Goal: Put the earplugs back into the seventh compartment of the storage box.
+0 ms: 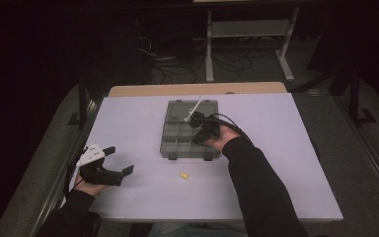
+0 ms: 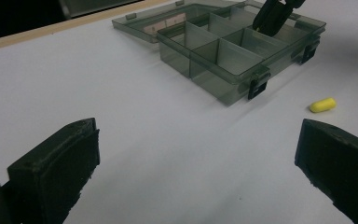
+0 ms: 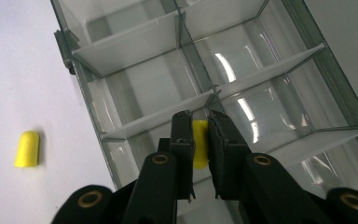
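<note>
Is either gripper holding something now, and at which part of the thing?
The right gripper holds a yellow earplug, pinched across its sides, above the open organizer box. The left gripper is open and holds nothing.

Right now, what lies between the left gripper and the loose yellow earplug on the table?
Nothing: only bare white table separates the open left gripper from the loose yellow earplug, as the left gripper view and high view show.

A dim lab or workshop: cables (image 1: 177,61) on the floor, a metal frame (image 1: 249,39) behind the table (image 1: 138,128).
</note>
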Motion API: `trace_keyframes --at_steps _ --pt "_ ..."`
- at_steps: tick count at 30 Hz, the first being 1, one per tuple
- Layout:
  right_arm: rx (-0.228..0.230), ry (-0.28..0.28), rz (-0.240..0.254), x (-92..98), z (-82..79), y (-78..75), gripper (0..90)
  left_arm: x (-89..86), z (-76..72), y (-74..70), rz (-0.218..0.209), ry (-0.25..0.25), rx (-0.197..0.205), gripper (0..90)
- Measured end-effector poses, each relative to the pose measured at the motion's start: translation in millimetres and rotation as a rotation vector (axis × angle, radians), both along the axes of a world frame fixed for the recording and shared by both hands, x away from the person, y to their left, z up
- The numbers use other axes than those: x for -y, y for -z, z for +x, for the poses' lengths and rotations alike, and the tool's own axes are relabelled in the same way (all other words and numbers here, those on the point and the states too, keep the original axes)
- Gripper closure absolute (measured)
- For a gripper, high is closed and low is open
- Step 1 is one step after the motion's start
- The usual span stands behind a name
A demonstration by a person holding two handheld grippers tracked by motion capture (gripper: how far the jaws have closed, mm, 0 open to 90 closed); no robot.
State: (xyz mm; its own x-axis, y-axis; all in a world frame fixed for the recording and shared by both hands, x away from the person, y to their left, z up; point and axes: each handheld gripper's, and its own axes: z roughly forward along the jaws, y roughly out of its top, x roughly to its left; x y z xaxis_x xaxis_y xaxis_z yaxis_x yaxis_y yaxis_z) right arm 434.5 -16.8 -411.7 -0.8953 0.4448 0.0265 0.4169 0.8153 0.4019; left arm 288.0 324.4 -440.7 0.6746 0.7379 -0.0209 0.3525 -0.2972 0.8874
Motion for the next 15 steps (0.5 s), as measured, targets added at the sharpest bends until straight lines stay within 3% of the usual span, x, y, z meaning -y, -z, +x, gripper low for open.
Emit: trace_keyframes --at_steps 8,15 --pt "0.04 0.018 0.028 3.6 -7.8 -10.8 59.2 0.2 -0.1 0.0 -0.001 0.001 0.0 0.0" --pt "0.076 0.01 0.059 7.5 -22.3 -30.2 30.7 0.3 -0.1 -0.2 0.001 0.0 0.002 0.0"
